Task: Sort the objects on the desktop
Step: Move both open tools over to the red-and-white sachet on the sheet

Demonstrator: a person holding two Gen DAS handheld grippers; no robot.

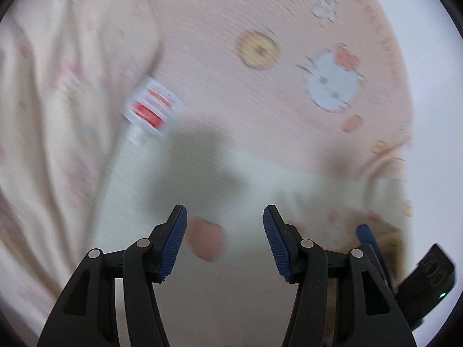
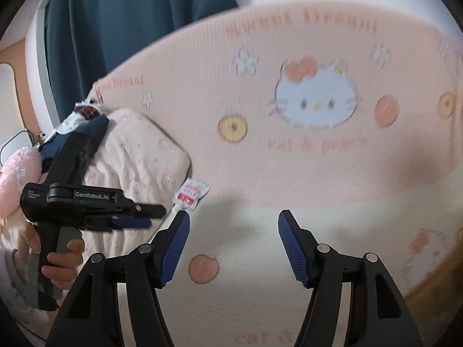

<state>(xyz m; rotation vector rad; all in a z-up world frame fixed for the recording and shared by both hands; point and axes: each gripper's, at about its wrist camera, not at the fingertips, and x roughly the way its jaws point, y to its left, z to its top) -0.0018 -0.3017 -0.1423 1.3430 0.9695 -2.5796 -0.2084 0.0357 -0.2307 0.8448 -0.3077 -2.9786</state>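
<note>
At the left, a cream quilt (image 2: pixel 139 156) bunches up on the bed, and a hand (image 2: pixel 62 263) grips the handle of the left tongs (image 2: pixel 144 217), whose tips are blurred there. In the left wrist view the left tongs (image 1: pixel 225 241) stand apart, empty. A small white-and-red sachet (image 2: pixel 191 193), print unreadable, lies against the quilt's edge on the pink cat-print bedspread (image 2: pixel 289 159). The right tongs (image 2: pixel 233 247) stand apart, empty. Both views are smeared.
</note>
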